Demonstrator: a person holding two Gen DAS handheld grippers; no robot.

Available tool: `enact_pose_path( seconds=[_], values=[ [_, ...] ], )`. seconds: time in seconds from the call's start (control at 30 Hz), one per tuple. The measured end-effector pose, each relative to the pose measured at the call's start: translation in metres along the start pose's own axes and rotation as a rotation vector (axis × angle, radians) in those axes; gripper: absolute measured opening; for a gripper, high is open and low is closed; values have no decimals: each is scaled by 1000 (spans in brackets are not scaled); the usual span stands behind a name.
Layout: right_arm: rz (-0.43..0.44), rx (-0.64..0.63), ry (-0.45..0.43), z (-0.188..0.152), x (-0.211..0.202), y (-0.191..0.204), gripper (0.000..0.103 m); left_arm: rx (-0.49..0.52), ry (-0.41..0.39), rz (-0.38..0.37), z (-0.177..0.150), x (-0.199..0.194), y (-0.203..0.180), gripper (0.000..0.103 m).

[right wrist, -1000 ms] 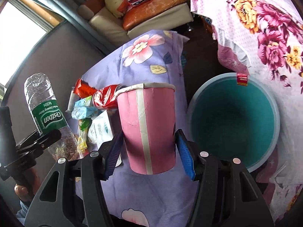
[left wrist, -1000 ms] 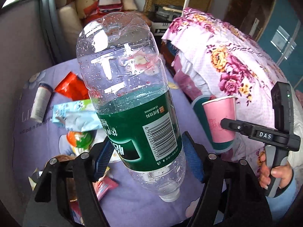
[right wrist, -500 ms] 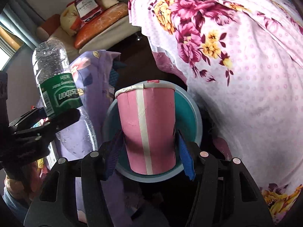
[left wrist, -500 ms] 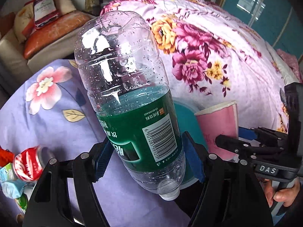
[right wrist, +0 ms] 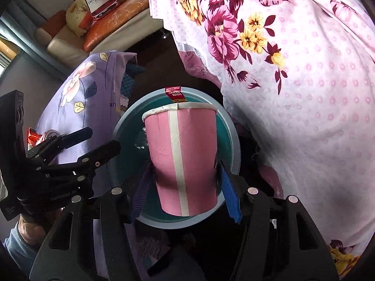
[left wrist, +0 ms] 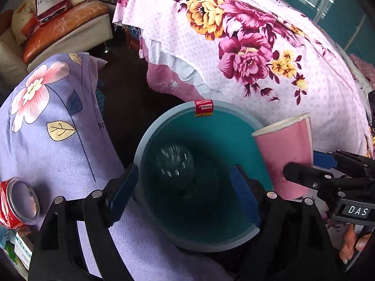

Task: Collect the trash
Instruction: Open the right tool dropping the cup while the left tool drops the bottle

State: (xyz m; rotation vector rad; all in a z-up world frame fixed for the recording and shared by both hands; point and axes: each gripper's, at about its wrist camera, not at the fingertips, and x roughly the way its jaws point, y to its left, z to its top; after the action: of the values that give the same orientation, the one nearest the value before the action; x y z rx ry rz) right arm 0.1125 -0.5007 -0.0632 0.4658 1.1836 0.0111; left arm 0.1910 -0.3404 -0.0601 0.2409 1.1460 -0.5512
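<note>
Gone from the left claw (left wrist: 185, 192), the clear plastic bottle with the green label (left wrist: 175, 166) now shows blurred inside the round teal bin (left wrist: 161, 126); those jaws are opening, with nothing between them. Beside it, the right claw (right wrist: 185, 187) holds the pink paper cup (right wrist: 181, 154) over the bin. Released off-centre, the light cup could hit the rim and land on the lilac flowered sheet (left wrist: 46, 126), near the red drink can (left wrist: 17, 202).

Daylit room: a floral pink bedspread (left wrist: 246, 46), a lilac flowered cloth (left wrist: 46, 117), a sofa with orange cushions (left wrist: 63, 28) behind.
</note>
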Motion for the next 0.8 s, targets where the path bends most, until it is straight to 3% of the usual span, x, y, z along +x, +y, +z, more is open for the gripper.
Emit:
enact_pose_path(
  seconds=[0.5,0.8],
  values=[
    [4,-16,86,-7,14,13,59,-103,-65,3,-17,-46,36,87],
    [-11,-7,71,-12,2,26,75,-138,-109,-11,-38,-81,51,92]
  ],
)
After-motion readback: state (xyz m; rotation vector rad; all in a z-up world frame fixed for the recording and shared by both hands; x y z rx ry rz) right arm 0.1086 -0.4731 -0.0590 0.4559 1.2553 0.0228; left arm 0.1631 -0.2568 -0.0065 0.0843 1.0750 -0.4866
